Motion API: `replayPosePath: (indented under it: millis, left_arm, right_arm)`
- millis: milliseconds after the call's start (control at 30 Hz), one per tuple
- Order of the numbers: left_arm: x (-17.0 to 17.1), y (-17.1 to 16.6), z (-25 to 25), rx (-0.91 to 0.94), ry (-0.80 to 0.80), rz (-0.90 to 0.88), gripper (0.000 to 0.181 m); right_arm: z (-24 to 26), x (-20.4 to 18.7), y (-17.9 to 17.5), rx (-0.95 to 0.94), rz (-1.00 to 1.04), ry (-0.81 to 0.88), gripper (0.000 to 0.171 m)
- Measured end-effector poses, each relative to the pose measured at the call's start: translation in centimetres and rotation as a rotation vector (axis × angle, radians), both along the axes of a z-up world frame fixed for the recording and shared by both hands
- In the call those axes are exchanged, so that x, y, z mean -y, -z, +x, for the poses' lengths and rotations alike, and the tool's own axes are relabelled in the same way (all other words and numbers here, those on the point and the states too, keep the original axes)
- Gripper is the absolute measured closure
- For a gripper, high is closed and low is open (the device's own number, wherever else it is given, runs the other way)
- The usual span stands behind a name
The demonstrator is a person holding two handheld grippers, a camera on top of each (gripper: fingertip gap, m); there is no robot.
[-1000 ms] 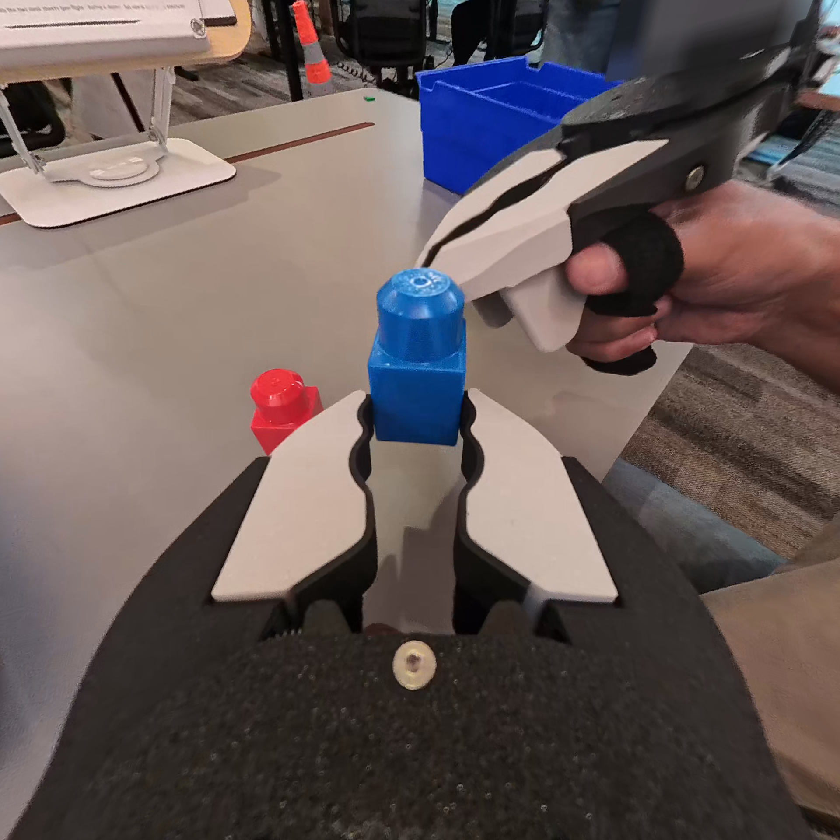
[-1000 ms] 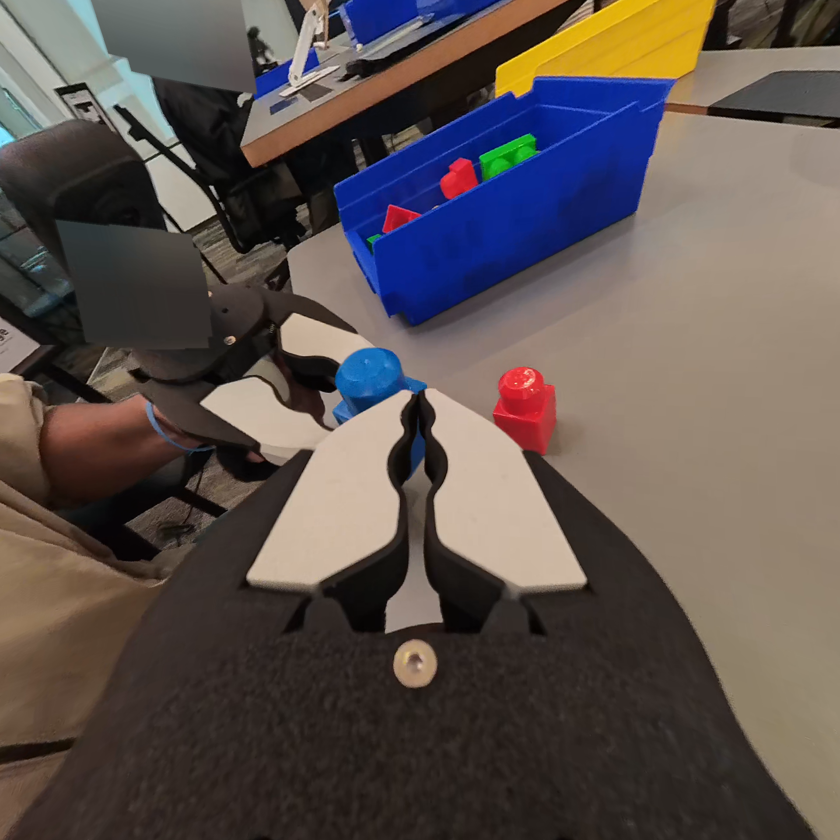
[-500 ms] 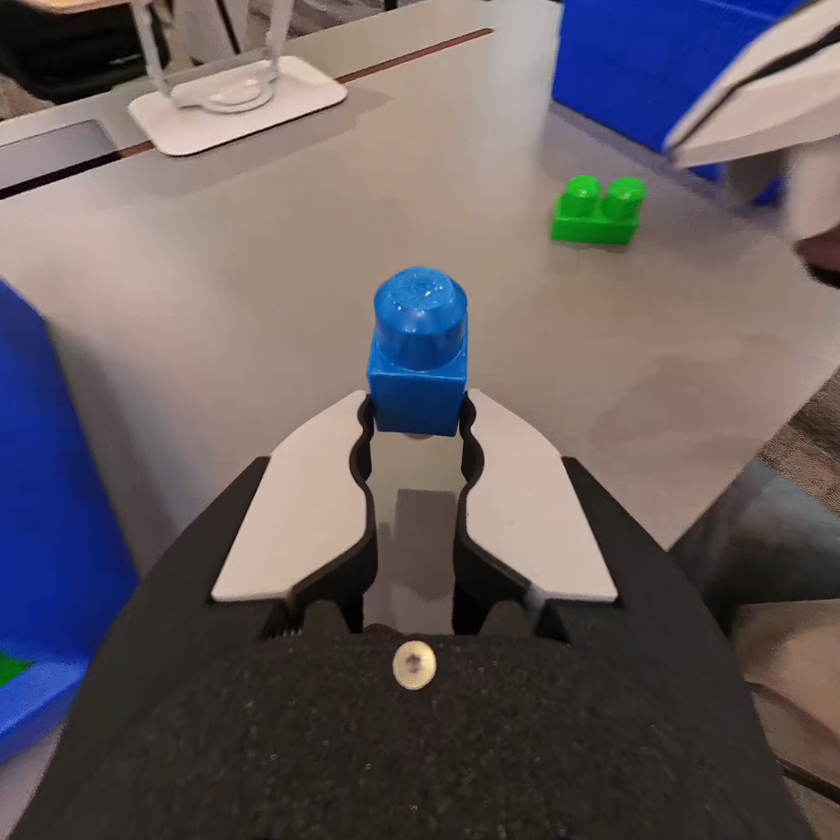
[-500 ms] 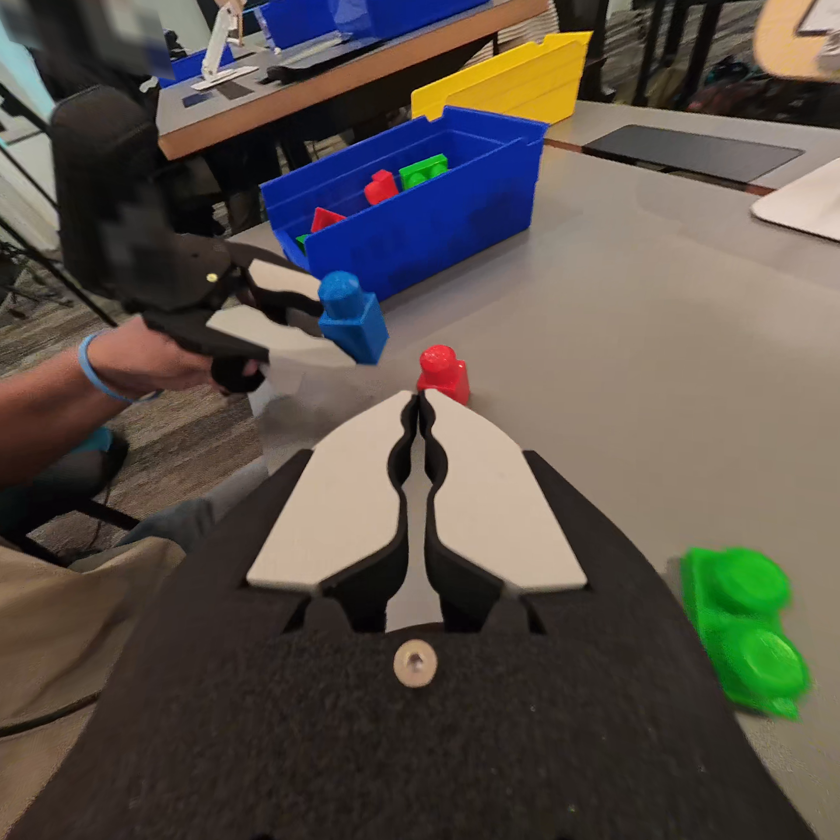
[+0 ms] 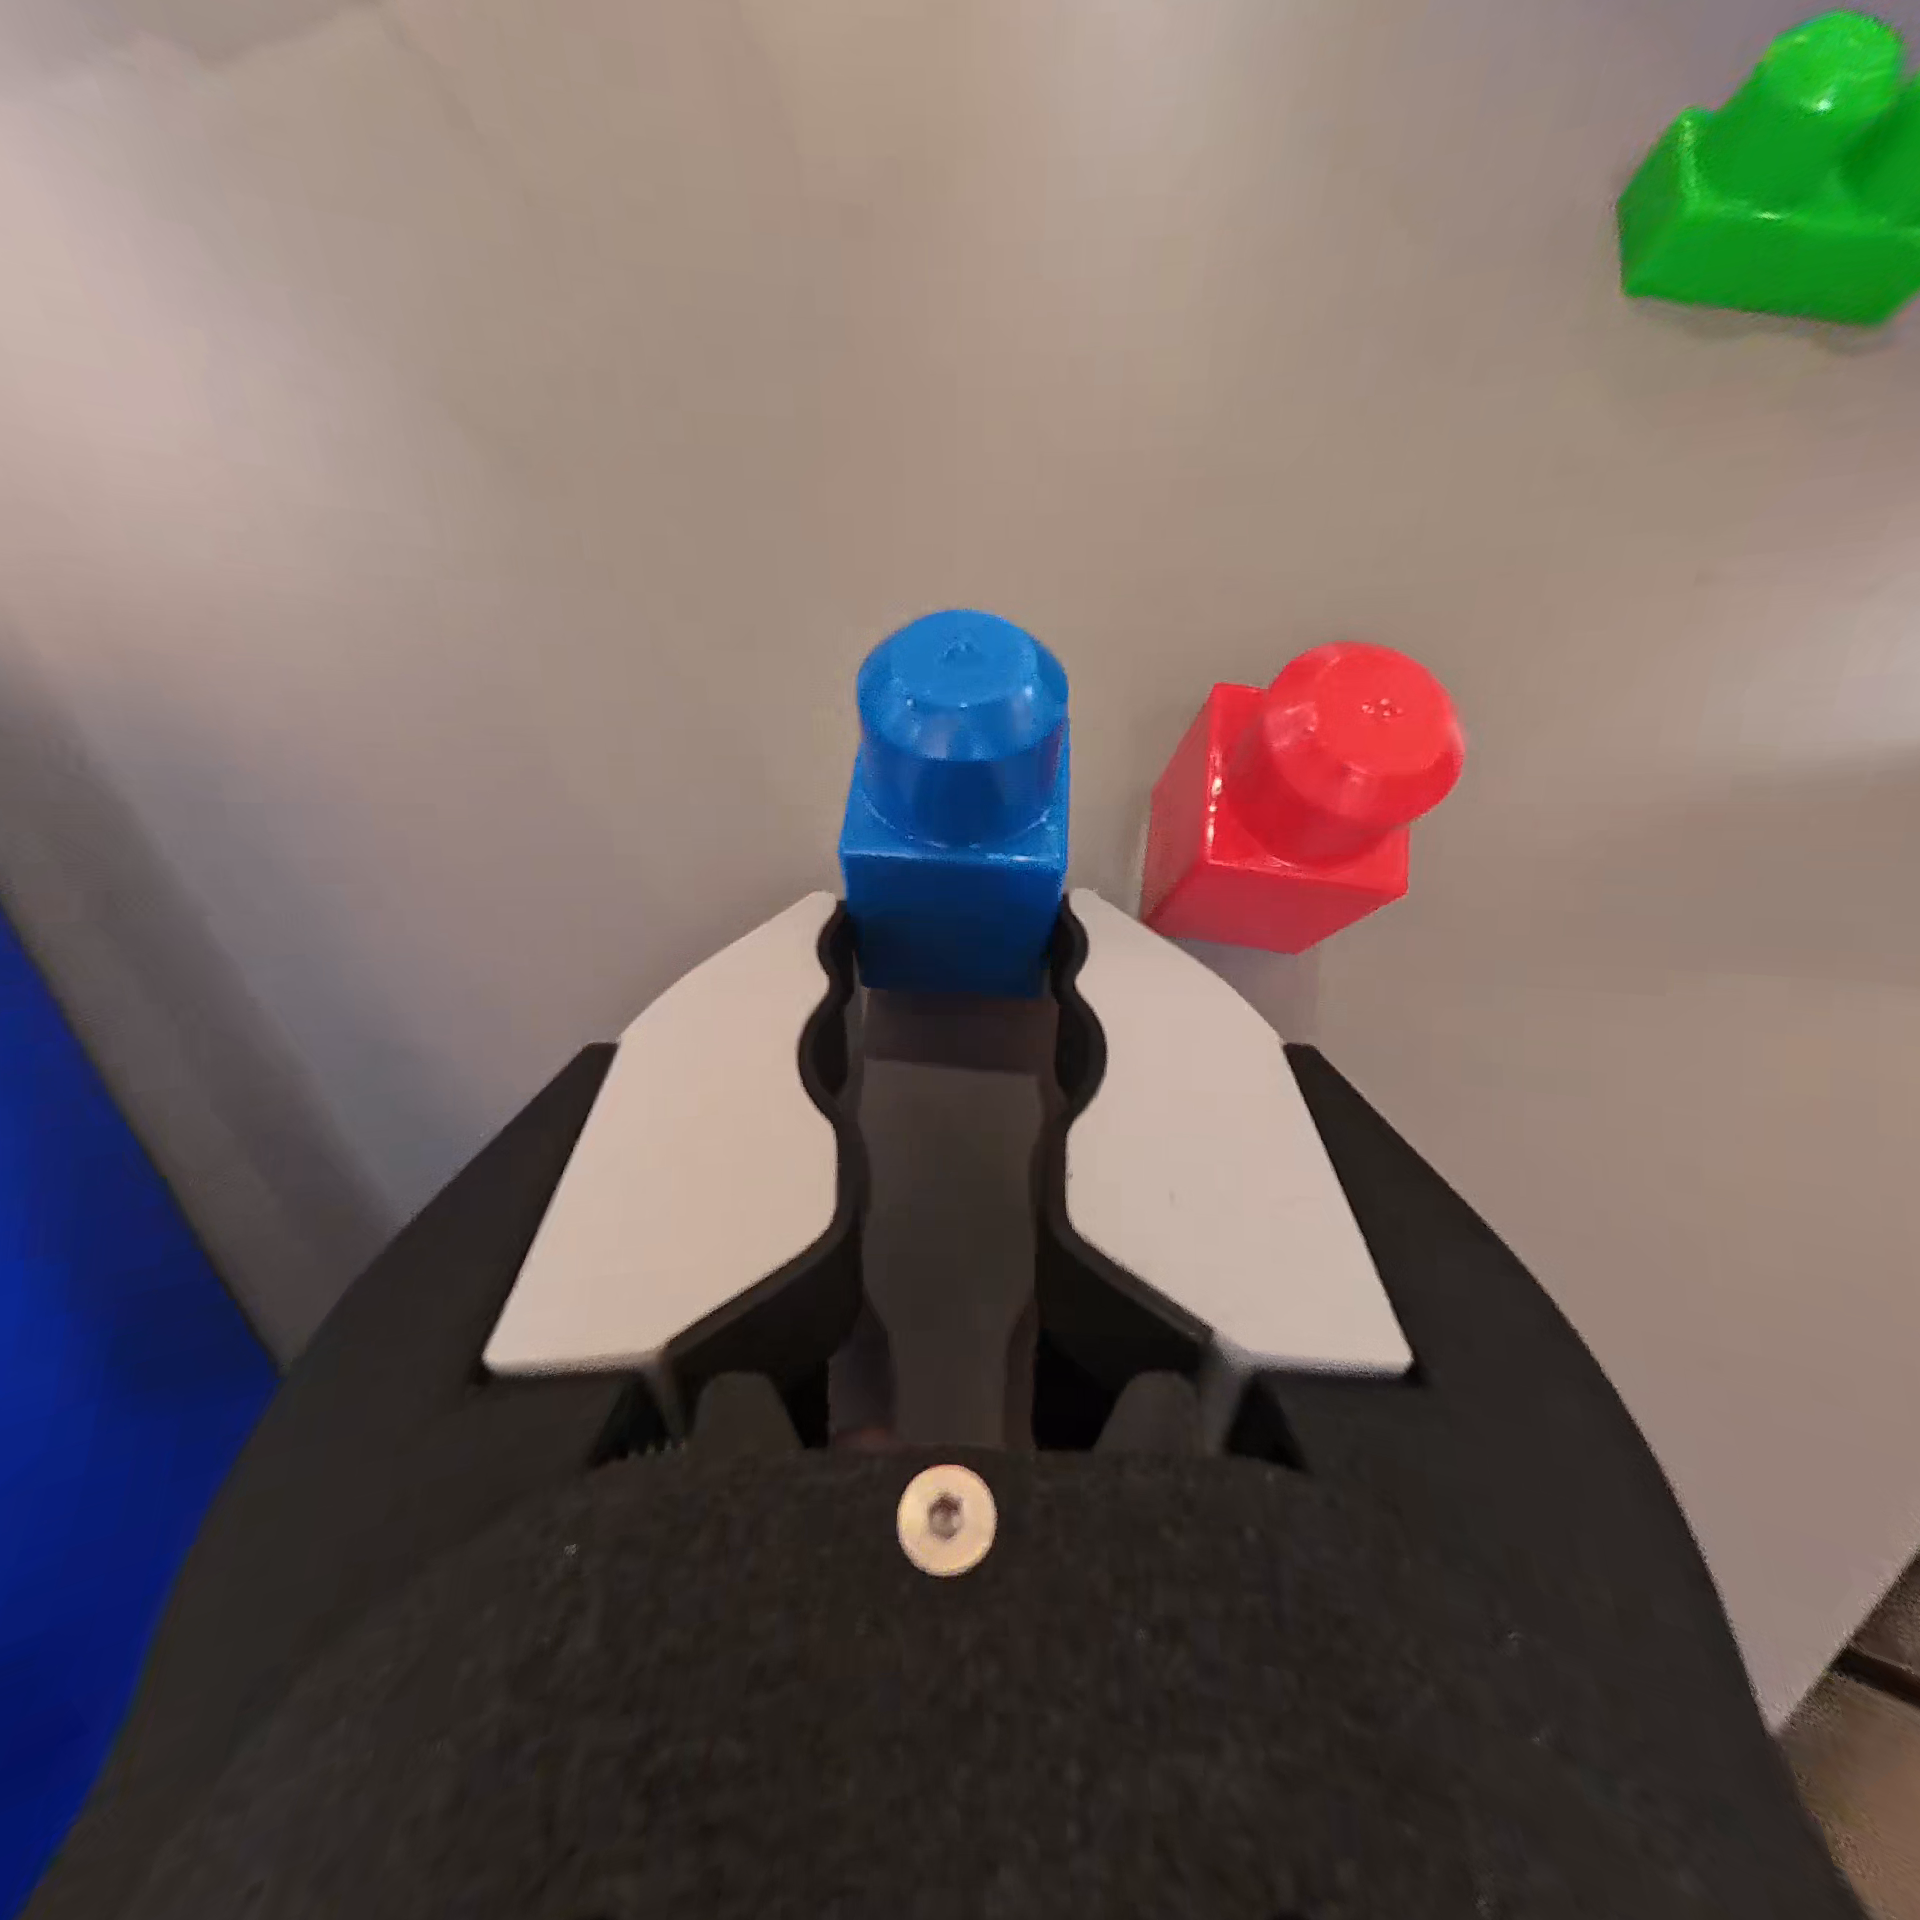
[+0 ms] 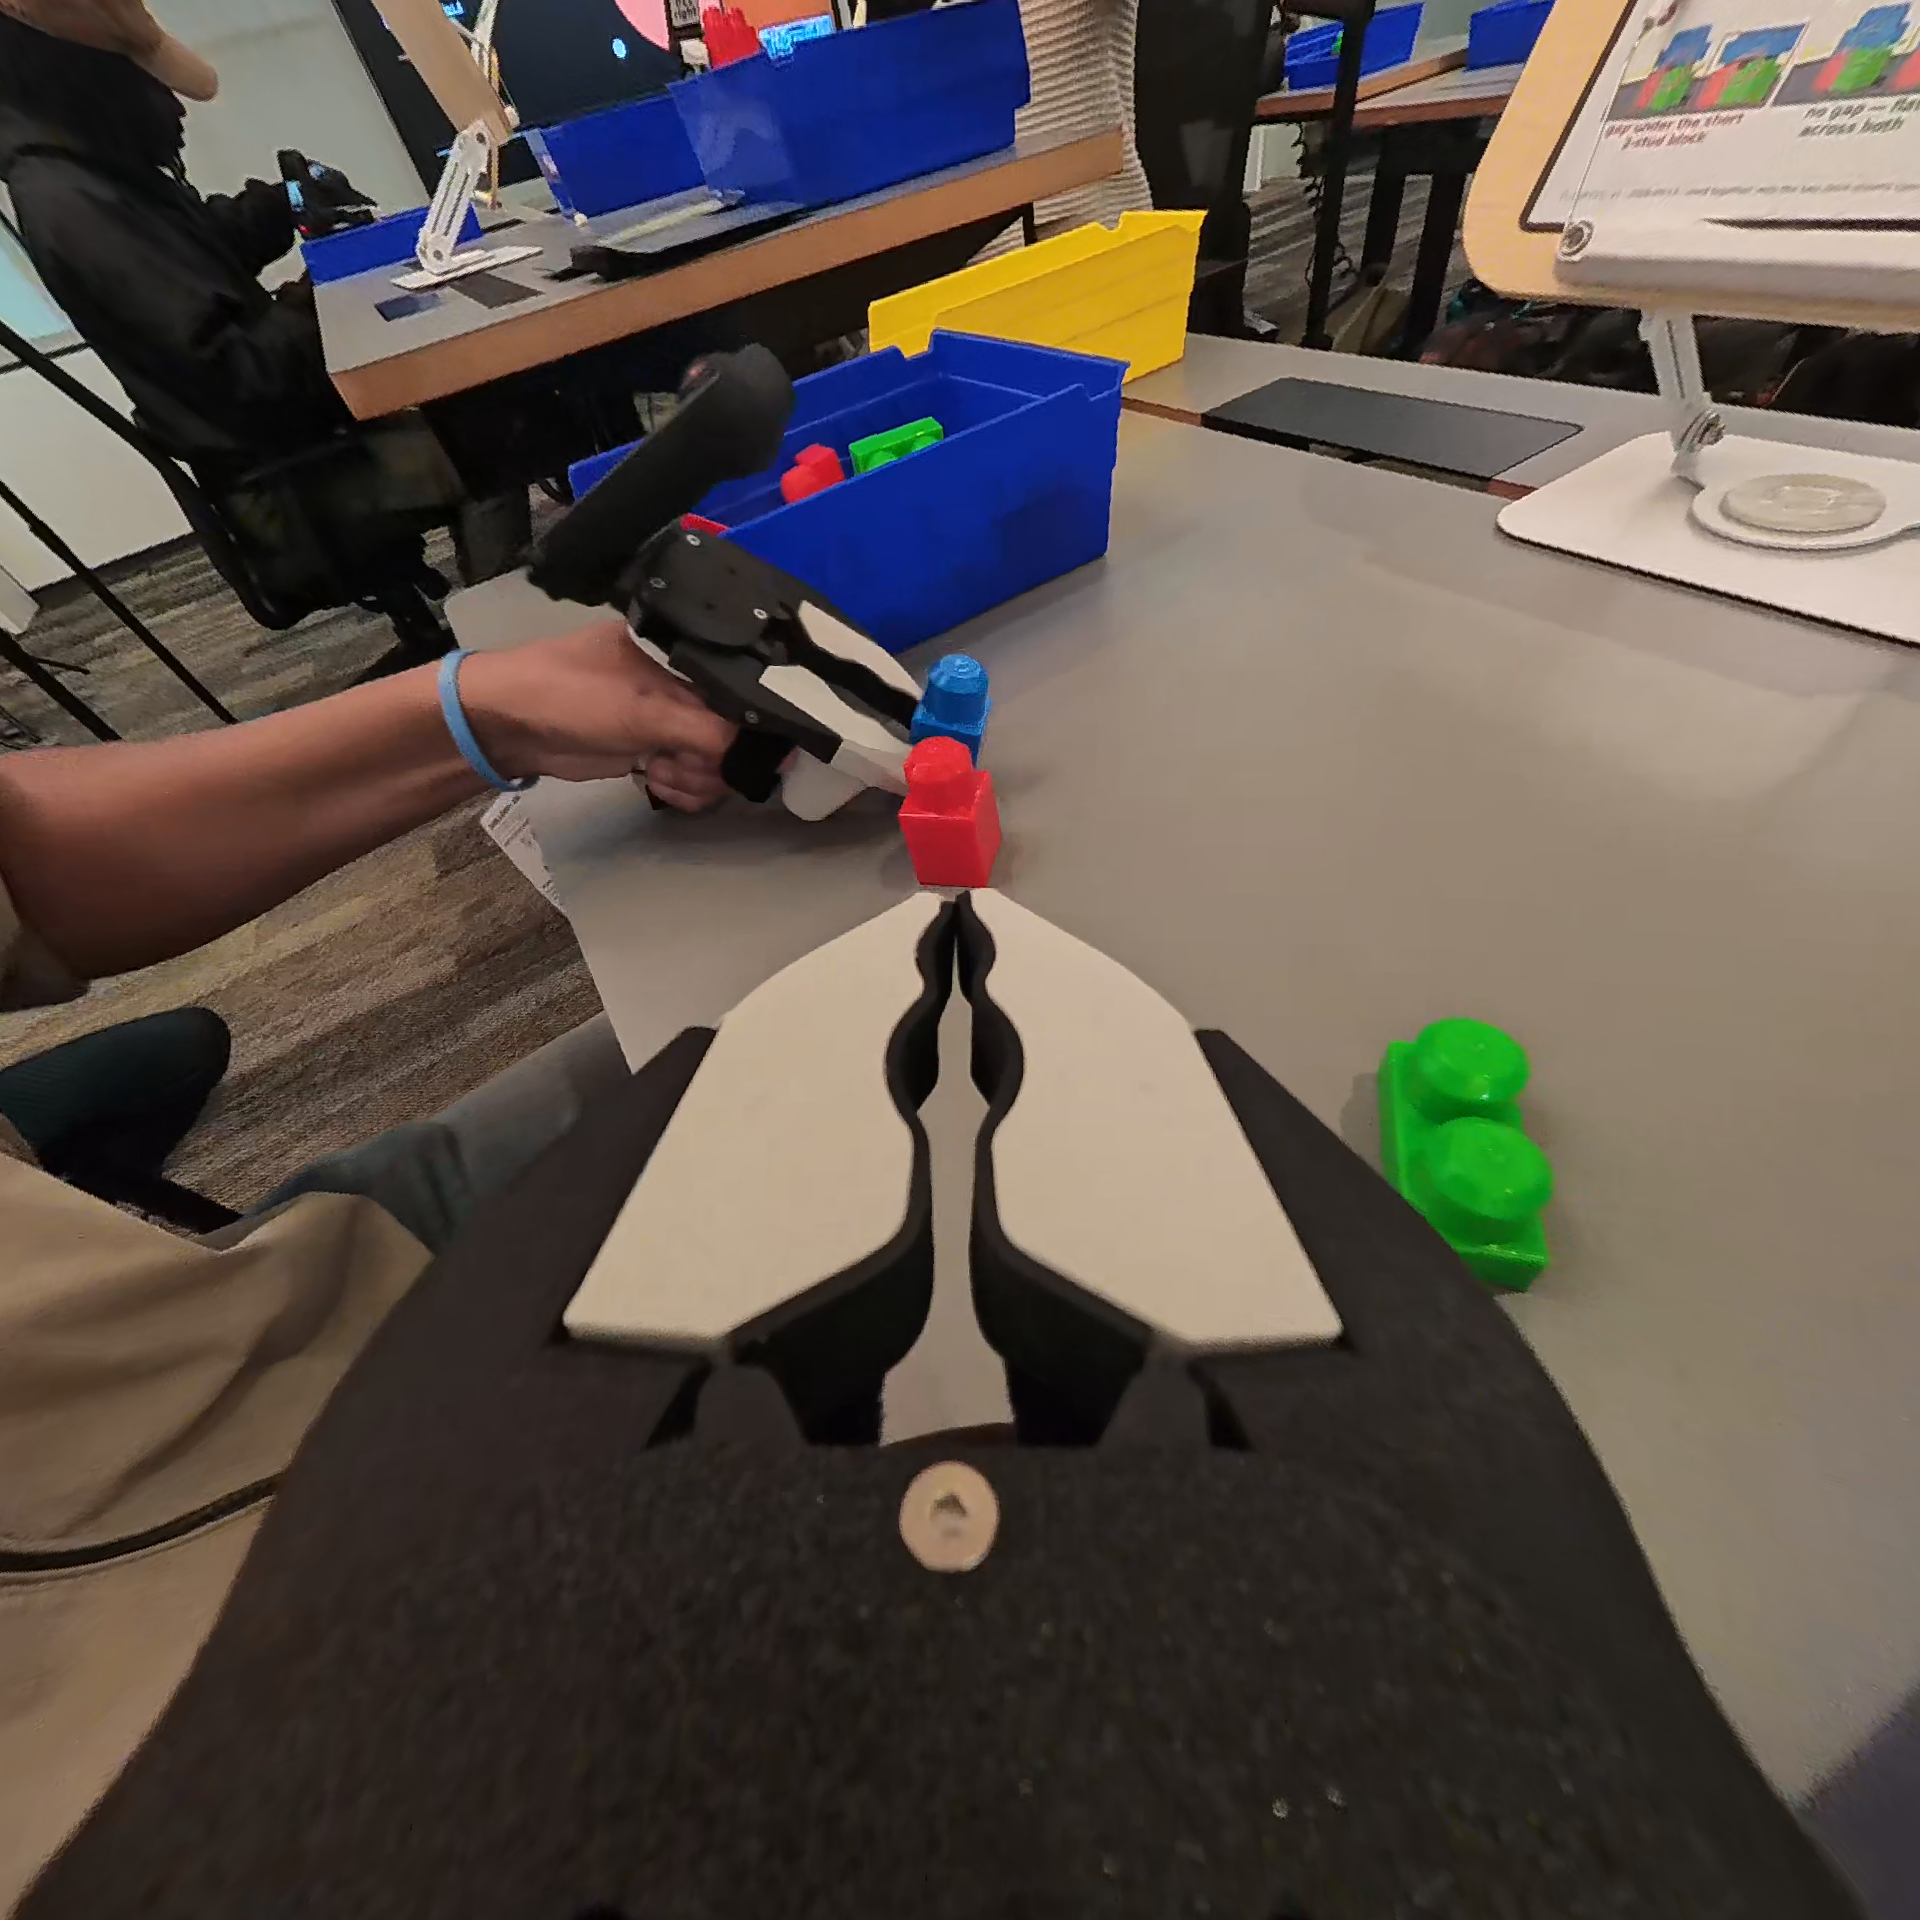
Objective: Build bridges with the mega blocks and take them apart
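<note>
The table [image 6: 1455,727] carries a blue bin [image 6: 935,540] behind the red block [image 5: 1288,821] and a green block [image 6: 1465,1148] to its right. The left claw [image 5: 951,935] clamps the blue block [image 5: 956,821] upright just beside the red block, probably as the second bridge pier. The right claw [image 6: 956,909], empty and closed, waits just before the red block.

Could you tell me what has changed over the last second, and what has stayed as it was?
The left tongs carried the blue block from the table's near edge, down beside the red block. The right tongs drew back from the blue block toward the green two-stud block. Unchanged: the left tongs' grip, the right tongs shut and empty, the red block's place.
</note>
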State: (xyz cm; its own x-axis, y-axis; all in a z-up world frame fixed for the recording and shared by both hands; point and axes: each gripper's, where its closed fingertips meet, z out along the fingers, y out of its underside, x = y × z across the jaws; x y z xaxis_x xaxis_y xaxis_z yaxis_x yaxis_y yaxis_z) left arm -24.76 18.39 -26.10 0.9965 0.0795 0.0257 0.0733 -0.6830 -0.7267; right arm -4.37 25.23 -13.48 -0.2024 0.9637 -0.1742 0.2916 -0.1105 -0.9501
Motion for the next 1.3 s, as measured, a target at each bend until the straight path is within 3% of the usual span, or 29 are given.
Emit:
replayPosePath:
  millis: [367, 667, 1300]
  left_arm:
    - [-0.3, 0.7, 1.3, 0.047, 0.091, -0.057, 0.145]
    - [1.3, -0.3, 2.1, 0.023, 0.120, -0.057, 0.131]
    - [1.6, -1.2, 4.7, -0.008, 0.157, -0.017, 0.138]
  right_arm:
    - [0.6, -0.4, -0.7, -0.005, 0.021, -0.008, 0.171]
    - [0.5, -0.7, -0.5, 0.001, 0.021, -0.001, 0.171]
    - [0.3, -0.5, -0.2, 0.011, 0.020, -0.013, 0.171]
